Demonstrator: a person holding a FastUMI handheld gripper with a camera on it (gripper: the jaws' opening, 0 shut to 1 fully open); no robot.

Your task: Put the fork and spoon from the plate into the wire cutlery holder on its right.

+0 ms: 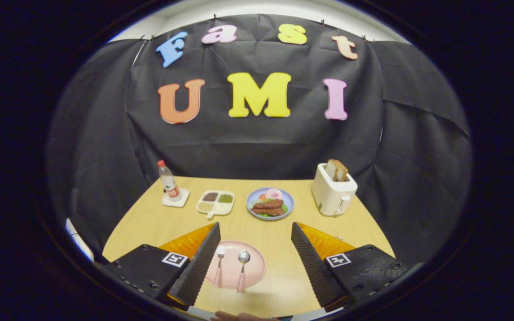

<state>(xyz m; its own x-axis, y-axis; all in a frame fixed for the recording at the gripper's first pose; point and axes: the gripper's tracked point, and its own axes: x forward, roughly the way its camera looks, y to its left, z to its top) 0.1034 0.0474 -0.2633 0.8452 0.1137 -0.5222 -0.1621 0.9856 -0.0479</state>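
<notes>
A pink plate (253,266) lies on the wooden table (279,232), low between my fingers. On it rest a fork (219,264) on the left and a spoon (242,267) on the right, both with pink handles pointing toward me. My gripper (255,232) hangs above the near part of the table with its fingers spread wide and nothing between them. The left finger (199,263) covers the plate's left rim. The right finger (312,263) stands to the right of the plate and hides the table behind it there.
Along the back of the table stand a water bottle (168,180) on a coaster, a white divided dish (216,202), a blue plate of food (270,203) and a white toaster (332,191) holding bread. A hand (239,316) shows at the near table edge.
</notes>
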